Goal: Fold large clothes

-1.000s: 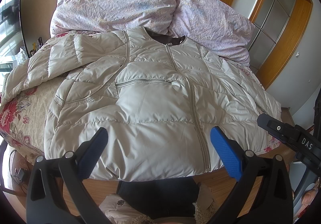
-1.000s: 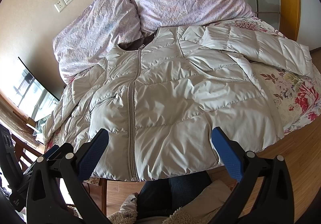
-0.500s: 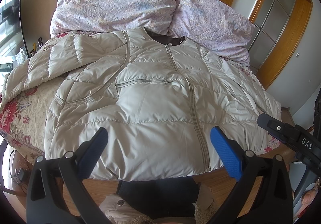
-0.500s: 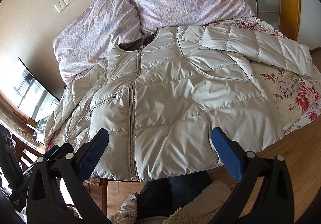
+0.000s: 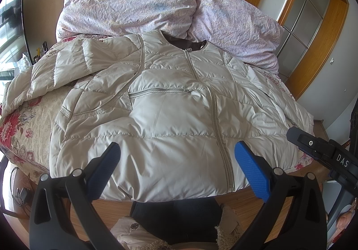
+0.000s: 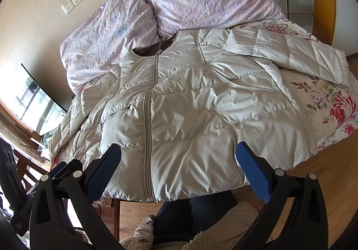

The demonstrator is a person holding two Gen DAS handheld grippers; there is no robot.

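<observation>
**One big jacket, two open grippers, no fold yet**

One puffy cream jacket (image 5: 170, 115) lies flat on the bed (image 5: 29, 120), front side up, with its zipper (image 5: 216, 120) closed. Its collar is far, by the bedding, and its bottom edge is near, hanging a little over the bed's near edge. It looks spread out like this so the sides can be folded in easily.

Two sleeves stick out. The left sleeve (image 5: 56, 70) reaches out to the far left over the flowered sheet. The right sleeve (image 6: 286, 50) stretches to the far right. I think these get folded in first.

Two grippers wait above the near edge. The left gripper (image 5: 176, 167) has its blue pads far apart and holds nothing. The right gripper (image 6: 179, 167) is spread wide too, with nothing in it. Neither one touches the jacket. They seem held back here to line up before the first grab.

Two lumps of crumpled purple bedding (image 5: 134, 3) lean on the far wall, out of the way. One chest pocket zip (image 5: 161, 91) shows on the left half of the jacket.
</observation>
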